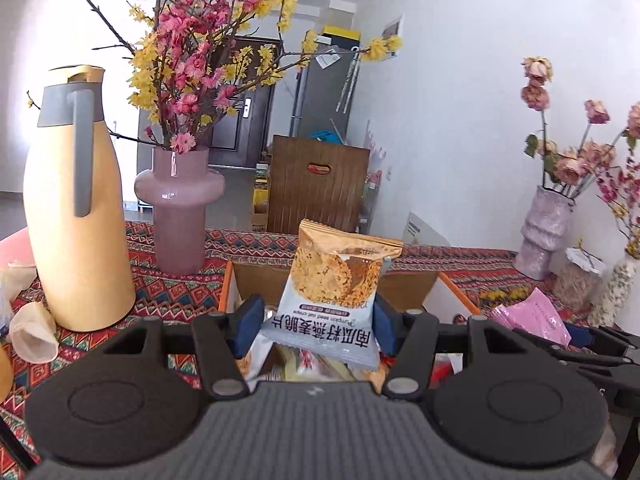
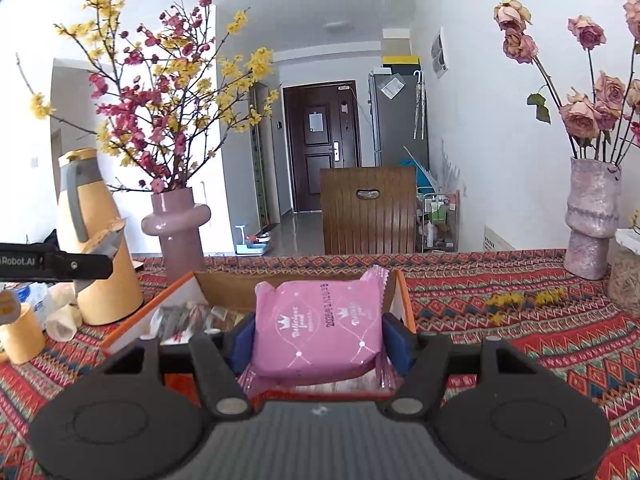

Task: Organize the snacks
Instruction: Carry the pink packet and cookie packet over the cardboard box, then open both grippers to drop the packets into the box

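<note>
Clamped between the blue pads of the left gripper [image 1: 316, 330] is one oat crisp packet [image 1: 336, 280], grey-blue below and orange on top, standing nearly upright with its print upside down. It is held above an open cardboard box [image 1: 408, 284] with orange edges, where more wrapped snacks lie. The right gripper [image 2: 320, 342] points slightly downward and grasps one pink snack packet [image 2: 320, 328] by its sides, lying flat over the same box.

Along the far left edge of the worktop [image 2: 540, 344] stand one cream thermos jug [image 1: 76, 208] with a grey handle, then one pink glass vase [image 1: 180, 204] holding red and yellow blossom branches. Near the far right edge stands one mottled lilac vase [image 2: 592, 216] of faded roses. A few yellow petals [image 2: 520, 300] lie on the red patterned cloth.

Beyond the far edge is one wooden chair back [image 2: 368, 208], then a dark door [image 2: 320, 140] and white walls.
</note>
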`<state>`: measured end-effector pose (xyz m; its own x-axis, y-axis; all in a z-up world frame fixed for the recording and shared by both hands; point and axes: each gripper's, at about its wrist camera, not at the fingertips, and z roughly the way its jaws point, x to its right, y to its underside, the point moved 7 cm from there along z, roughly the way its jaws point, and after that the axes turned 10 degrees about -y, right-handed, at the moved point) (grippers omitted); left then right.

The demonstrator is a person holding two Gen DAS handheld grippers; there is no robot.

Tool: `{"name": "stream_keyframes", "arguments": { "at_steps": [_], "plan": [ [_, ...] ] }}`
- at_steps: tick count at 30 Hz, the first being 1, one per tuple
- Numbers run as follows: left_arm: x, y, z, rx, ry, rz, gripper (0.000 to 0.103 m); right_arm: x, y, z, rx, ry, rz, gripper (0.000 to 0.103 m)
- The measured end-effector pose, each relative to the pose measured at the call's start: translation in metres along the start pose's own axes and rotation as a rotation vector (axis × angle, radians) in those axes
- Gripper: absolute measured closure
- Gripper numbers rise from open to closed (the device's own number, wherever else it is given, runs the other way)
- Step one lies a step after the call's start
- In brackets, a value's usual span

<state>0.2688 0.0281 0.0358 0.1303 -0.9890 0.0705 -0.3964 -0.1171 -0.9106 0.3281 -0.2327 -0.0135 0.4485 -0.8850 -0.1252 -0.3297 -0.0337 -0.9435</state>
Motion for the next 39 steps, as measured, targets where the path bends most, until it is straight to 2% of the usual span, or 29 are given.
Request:
{"name": "stream_keyframes", "arguments": {
  "at_steps": [6, 13, 22, 23, 25, 26, 27, 28, 30, 32, 39],
  "plan": [
    [0.009, 0.004, 0.035, -0.026, -0.035, 0.008, 0.045, 0.005, -0.011, 0.038, -0.005, 0.022, 0.009, 0.039],
    [0.013, 0.029, 0.068, -0.074, -0.044, 0.026, 0.045, 0.009, 0.005, 0.066, -0.022, 0.043, -0.021, 0.039],
    [0.002, 0.036, 0.076, -0.09, -0.066, 0.001, 0.044, 0.012, 0.022, 0.084, -0.07, 0.047, -0.024, 0.038],
    [0.002, 0.036, 0.075, -0.087, -0.067, 0.001, 0.043, 0.012, 0.023, 0.084, -0.07, 0.048, -0.024, 0.036],
    [0.002, 0.036, 0.073, -0.082, -0.07, 0.003, 0.034, 0.011, 0.023, 0.082, -0.065, 0.05, -0.022, 0.029],
    [0.002, 0.035, 0.071, -0.076, -0.073, 0.003, 0.025, 0.011, 0.023, 0.081, -0.058, 0.053, -0.021, 0.026],
    [0.002, 0.035, 0.069, -0.068, -0.074, 0.004, 0.021, 0.011, 0.023, 0.079, -0.05, 0.058, -0.022, 0.023],
    [0.003, 0.034, 0.068, -0.063, -0.074, 0.004, 0.02, 0.01, 0.022, 0.077, -0.045, 0.056, -0.02, 0.02],
    [0.003, 0.033, 0.066, -0.057, -0.069, -0.003, 0.01, 0.011, 0.021, 0.073, -0.032, 0.056, -0.014, 0.004],
    [0.001, 0.031, 0.064, -0.046, -0.07, -0.013, 0.0, 0.011, 0.02, 0.069, -0.02, 0.064, -0.016, 0.003],
    [0.001, 0.032, 0.062, -0.061, -0.052, -0.031, 0.0, 0.013, 0.02, 0.065, -0.02, 0.065, 0.004, 0.0]
  ]
}}
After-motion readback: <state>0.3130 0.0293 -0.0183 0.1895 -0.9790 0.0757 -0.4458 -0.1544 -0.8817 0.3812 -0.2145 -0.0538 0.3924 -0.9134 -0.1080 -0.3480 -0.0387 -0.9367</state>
